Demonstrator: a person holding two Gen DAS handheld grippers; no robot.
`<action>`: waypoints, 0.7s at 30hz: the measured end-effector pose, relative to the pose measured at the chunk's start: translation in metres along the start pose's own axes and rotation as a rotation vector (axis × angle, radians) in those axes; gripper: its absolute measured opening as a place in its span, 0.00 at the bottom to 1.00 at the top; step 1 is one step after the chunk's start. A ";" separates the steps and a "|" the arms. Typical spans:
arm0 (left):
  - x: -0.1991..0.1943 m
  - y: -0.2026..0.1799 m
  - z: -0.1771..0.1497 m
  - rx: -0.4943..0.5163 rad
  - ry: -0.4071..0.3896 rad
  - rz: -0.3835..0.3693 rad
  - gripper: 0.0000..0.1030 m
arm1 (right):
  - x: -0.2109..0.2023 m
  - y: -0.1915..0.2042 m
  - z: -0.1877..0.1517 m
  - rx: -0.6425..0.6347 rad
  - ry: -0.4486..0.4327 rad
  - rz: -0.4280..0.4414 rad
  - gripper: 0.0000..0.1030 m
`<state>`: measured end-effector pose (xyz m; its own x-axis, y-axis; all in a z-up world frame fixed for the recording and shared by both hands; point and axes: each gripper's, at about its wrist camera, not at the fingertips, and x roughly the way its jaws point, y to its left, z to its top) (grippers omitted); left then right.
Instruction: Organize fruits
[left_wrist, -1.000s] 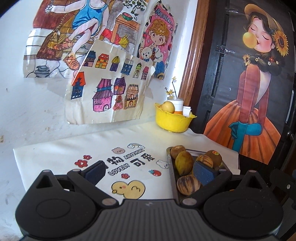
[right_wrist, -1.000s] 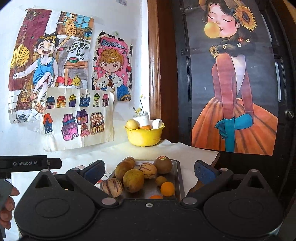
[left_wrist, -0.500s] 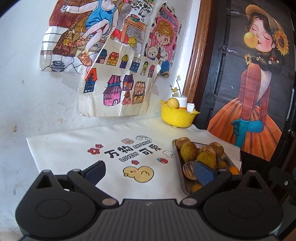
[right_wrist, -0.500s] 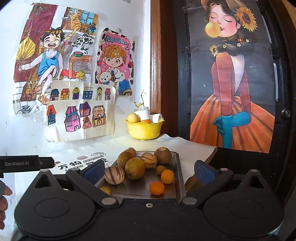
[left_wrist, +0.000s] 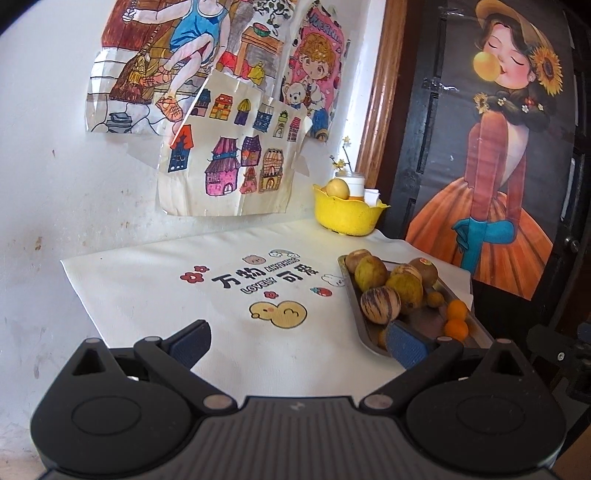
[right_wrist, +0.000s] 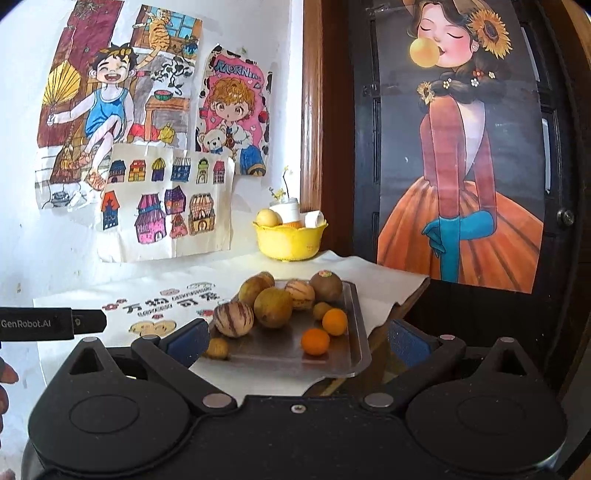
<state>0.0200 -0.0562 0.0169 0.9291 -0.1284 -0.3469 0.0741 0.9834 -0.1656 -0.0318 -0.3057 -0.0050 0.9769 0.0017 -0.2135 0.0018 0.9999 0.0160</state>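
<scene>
A metal tray (right_wrist: 354, 332) on the white printed cloth (left_wrist: 229, 325) holds several fruits: striped melons (right_wrist: 233, 319), brown-green round fruits (right_wrist: 273, 307), a kiwi (right_wrist: 325, 285) and small oranges (right_wrist: 315, 341). The tray also shows at the right in the left wrist view (left_wrist: 356, 314). A yellow bowl (right_wrist: 290, 240) with a pale fruit (right_wrist: 267, 218) stands at the back against the wall. My right gripper (right_wrist: 297, 341) is open and empty, just in front of the tray. My left gripper (left_wrist: 297, 341) is open and empty over the cloth, left of the tray.
Drawings hang on the white wall (left_wrist: 74, 166) behind the table. A dark door with a poster (right_wrist: 461, 166) stands at the right past the table edge. The left gripper's body (right_wrist: 51, 324) reaches in at the left of the right wrist view.
Both grippers have pulled back and risen a little, so the tray and fruits now lie farther ahead and more of the cloth shows. Both stay open.
</scene>
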 end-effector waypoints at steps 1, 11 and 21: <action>-0.001 0.000 -0.002 0.007 0.000 -0.004 1.00 | -0.001 0.000 -0.002 0.004 0.005 0.000 0.99; -0.009 0.009 -0.019 0.023 -0.009 -0.027 1.00 | -0.005 0.005 -0.027 0.029 0.025 0.002 0.99; -0.011 0.011 -0.029 0.031 -0.009 -0.038 1.00 | -0.001 0.011 -0.036 0.024 0.039 0.002 0.99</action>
<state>0.0006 -0.0478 -0.0080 0.9285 -0.1644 -0.3330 0.1201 0.9814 -0.1497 -0.0400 -0.2945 -0.0399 0.9678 0.0051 -0.2516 0.0052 0.9992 0.0401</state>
